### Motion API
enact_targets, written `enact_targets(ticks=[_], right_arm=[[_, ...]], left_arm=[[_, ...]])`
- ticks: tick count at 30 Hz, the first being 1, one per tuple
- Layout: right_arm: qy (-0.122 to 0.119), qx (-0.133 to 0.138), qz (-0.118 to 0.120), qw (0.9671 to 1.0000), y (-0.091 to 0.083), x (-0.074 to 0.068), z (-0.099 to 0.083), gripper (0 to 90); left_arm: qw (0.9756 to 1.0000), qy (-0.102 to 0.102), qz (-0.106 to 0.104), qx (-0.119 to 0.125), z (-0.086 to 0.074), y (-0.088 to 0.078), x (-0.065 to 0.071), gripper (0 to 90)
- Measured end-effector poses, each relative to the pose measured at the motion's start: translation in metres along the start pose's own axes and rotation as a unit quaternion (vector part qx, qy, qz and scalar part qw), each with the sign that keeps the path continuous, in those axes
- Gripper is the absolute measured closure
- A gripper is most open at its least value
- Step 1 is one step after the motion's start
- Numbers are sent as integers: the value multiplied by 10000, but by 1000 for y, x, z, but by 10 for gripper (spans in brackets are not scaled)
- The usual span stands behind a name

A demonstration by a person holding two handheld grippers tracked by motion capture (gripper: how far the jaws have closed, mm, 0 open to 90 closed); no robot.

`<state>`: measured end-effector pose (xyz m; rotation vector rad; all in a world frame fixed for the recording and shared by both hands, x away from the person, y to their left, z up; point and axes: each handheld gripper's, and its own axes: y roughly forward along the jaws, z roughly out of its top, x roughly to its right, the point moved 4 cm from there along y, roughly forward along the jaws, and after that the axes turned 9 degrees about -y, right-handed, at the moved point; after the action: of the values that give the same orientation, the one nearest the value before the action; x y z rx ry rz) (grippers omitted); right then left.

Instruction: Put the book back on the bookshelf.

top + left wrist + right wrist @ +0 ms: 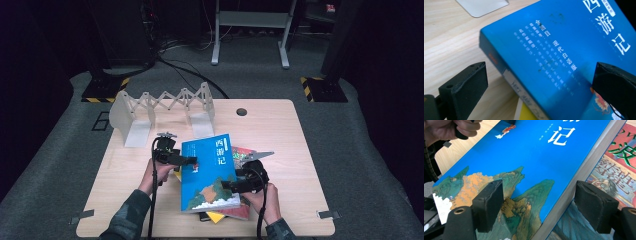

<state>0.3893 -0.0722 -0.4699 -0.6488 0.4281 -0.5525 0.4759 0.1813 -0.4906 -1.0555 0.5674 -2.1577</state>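
Note:
A thick blue book (210, 170) with white characters lies slanted on top of a small stack on the wooden table (120, 175). My left gripper (192, 160) is at its left edge. In the left gripper view the jaws (540, 71) stand wide, one beside the spine over the table and one over the blue cover (564, 37). My right gripper (228, 186) is at the book's right edge. In the right gripper view (540, 187) one pad sits over the painted cover (536, 152) and the other beyond the grey page edge, over a red book (621, 152). Neither pair clamps the book.
A white folding book rack (165, 102) stands at the back left of the table. Under the blue book lie the red book (245, 152), a yellow one (216, 217) and a dark one. A round hole (241, 111) is near the far edge. Metal stands rise behind the table.

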Motion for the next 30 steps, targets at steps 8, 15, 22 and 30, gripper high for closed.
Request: enact_targets(ticks=[8, 15, 22, 30], right_arm=[[53, 15, 85, 9999, 1, 1, 0, 227], [33, 25, 117, 9999, 1, 2, 0, 226], [19, 56, 143, 9999, 5, 2, 2, 227], [23, 58, 170, 9998, 9, 1, 5, 228]], left_arm=[[9993, -245, -281, -4, 1, 6, -7, 0], [9971, -546, -535, -33, -1, 9, -11, 0], [9956, -718, -598, -35, 1, 11, -13, 0], [9972, -566, -496, -23, 4, 0, -10, 44]])
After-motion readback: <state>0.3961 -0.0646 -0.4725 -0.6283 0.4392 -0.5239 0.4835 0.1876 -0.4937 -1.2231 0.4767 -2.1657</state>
